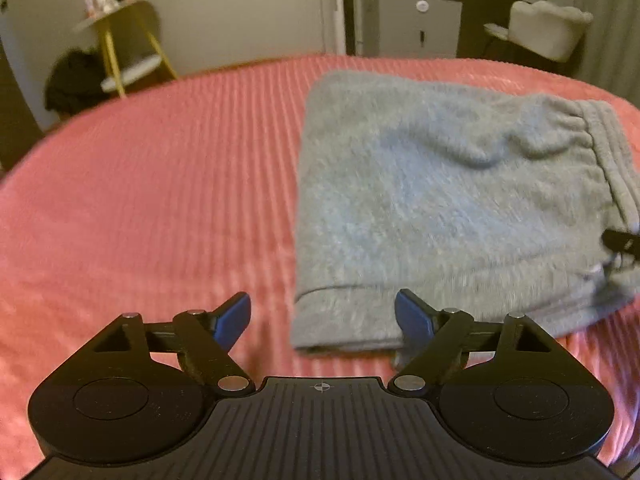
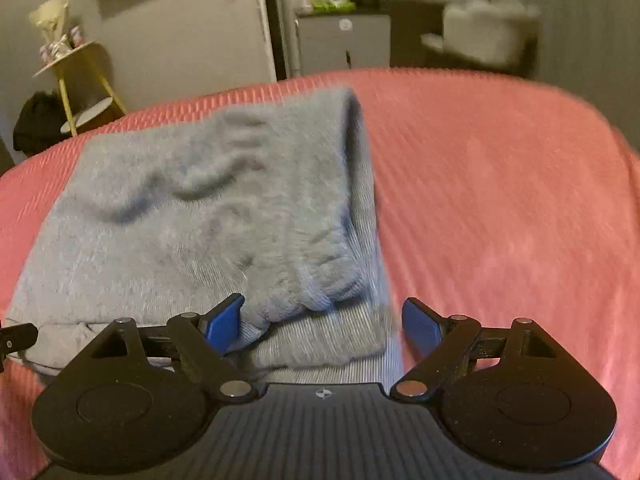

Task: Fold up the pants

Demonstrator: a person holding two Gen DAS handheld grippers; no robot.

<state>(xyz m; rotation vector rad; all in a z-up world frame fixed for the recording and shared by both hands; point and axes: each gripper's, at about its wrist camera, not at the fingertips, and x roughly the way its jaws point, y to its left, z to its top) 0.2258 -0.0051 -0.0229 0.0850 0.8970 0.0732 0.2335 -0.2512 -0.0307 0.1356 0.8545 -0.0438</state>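
Observation:
The grey fleece pants (image 1: 448,208) lie folded into a thick rectangle on the pink ribbed bedspread (image 1: 160,200). Their ribbed waistband runs along the right edge. My left gripper (image 1: 322,322) is open and empty, just in front of the near left corner of the bundle. In the right wrist view the pants (image 2: 208,216) fill the left half, waistband nearest. My right gripper (image 2: 322,326) is open and empty over the waistband's near corner. The tip of the right gripper shows at the left wrist view's right edge (image 1: 620,240).
The pink bedspread (image 2: 500,200) stretches wide to the right of the pants. Beyond the bed stand a yellow side table (image 1: 120,40), a dark bag on the floor (image 1: 72,80), a grey cabinet (image 1: 412,24) and a white chair (image 1: 548,28).

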